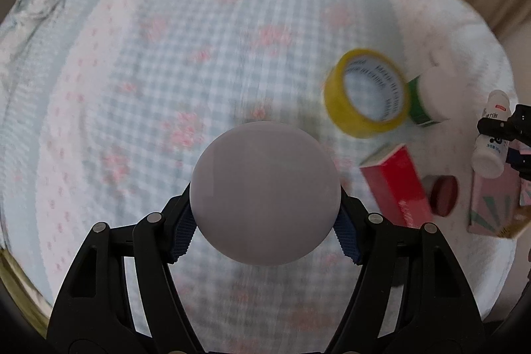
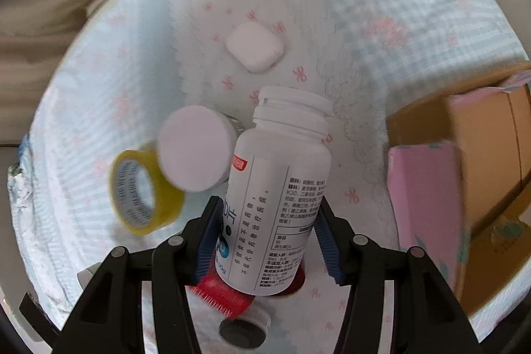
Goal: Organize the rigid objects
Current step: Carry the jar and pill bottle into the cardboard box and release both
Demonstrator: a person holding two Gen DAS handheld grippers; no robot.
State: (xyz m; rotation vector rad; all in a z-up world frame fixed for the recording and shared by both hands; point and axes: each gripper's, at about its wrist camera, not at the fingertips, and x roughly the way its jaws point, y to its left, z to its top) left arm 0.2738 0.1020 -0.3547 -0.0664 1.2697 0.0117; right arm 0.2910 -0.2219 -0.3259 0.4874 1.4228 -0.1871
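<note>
My left gripper (image 1: 265,231) is shut on a pale lilac ball (image 1: 265,188), its blue pads (image 1: 182,234) pressing both sides above the checked bedspread (image 1: 166,72). My right gripper (image 2: 267,241) is shut on a white pill bottle (image 2: 275,184) with printed text, cap pointing away and lifted off the cloth. The same bottle (image 1: 490,135) shows at the right edge of the left wrist view. Lying on the cloth are a yellow tape roll (image 1: 365,95) (image 2: 142,191), a white-lidded green jar (image 1: 431,98) (image 2: 195,148), a red box (image 1: 395,188) and a red-lidded jar (image 1: 443,194).
A white earbud case (image 2: 255,47) lies further out on the cloth. A pink and brown cardboard box (image 2: 464,171) (image 1: 494,208) stands at the right. A red comb-like piece (image 2: 222,294) and a grey round thing (image 2: 244,327) lie under the bottle. Beige cushions (image 2: 49,5) border the bedspread.
</note>
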